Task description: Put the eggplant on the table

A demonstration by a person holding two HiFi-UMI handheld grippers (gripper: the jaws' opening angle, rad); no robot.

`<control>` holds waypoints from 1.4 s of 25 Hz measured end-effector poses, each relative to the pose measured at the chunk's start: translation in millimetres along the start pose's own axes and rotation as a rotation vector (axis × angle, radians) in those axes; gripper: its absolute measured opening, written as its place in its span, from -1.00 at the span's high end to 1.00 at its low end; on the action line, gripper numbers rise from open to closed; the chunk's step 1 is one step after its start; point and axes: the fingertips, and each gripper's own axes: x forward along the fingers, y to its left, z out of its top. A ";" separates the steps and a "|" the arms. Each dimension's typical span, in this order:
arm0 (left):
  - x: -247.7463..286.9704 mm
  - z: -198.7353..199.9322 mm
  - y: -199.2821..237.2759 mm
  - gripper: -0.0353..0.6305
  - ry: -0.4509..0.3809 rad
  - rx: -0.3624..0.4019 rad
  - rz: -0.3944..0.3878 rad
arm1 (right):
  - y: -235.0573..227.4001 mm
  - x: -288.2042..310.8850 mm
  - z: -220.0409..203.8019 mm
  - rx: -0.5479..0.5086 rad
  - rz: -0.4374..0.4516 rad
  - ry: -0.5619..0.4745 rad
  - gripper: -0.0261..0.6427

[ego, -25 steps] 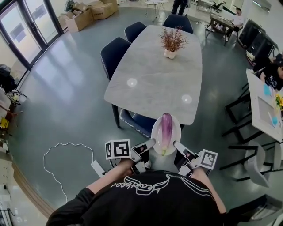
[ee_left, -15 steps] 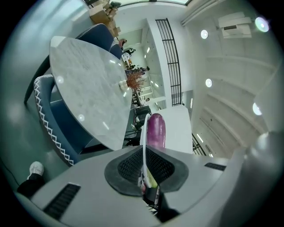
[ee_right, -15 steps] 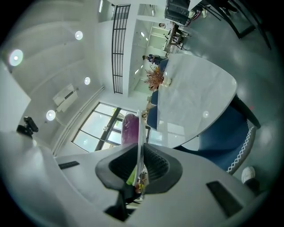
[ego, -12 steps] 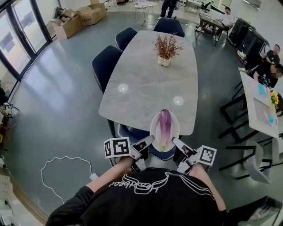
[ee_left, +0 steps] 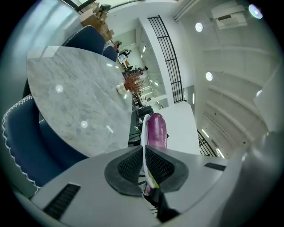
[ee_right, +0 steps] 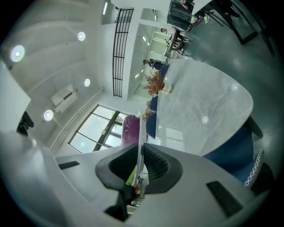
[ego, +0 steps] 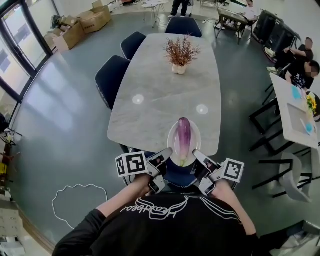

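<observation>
The left gripper (ego: 166, 154) and right gripper (ego: 198, 156) each have jaws nearly closed on the plate (ego: 173, 141) rim, at 7 and 5 o'clock. The eggplant (ego: 184, 134) lies on it, at the table's (ego: 160, 95) 6 o'clock edge. Best keep the plate level, hands moving together.

Head view: near rim of plate (ego: 173, 142) is hidden between left tongs (ego: 166, 154) and right tongs (ego: 196, 155). Chair (ego: 177, 176) below is mostly covered by them. Hands are largely hidden behind the tongs bodies and the black shirt (ego: 170, 225); shirt print too warped to read. Person (ego: 180, 6) cut off by the top edge, legs only. Left gripper view: plate (ee_left: 143, 133) is edge-on, and eggplant (ee_left: 154, 128) has its lower part hidden behind the pads. Right gripper view: eggplant (ee_right: 131, 128) is just a purple sliver behind the plate (ee_right: 140, 133) rim.
</observation>
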 end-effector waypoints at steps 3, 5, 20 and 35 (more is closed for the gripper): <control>11.2 7.0 4.5 0.83 0.003 -0.002 0.023 | -10.1 5.1 9.8 0.011 -0.010 0.011 0.82; 19.8 10.8 7.6 0.83 0.006 0.000 0.039 | -18.9 7.6 17.0 0.026 -0.024 0.020 0.82; 71.1 52.4 26.3 0.83 -0.014 0.005 0.088 | -45.0 41.8 69.0 -0.039 -0.059 0.086 0.82; 97.8 89.6 67.2 0.83 -0.019 0.041 0.179 | -84.5 87.0 93.6 -0.029 -0.092 0.128 0.82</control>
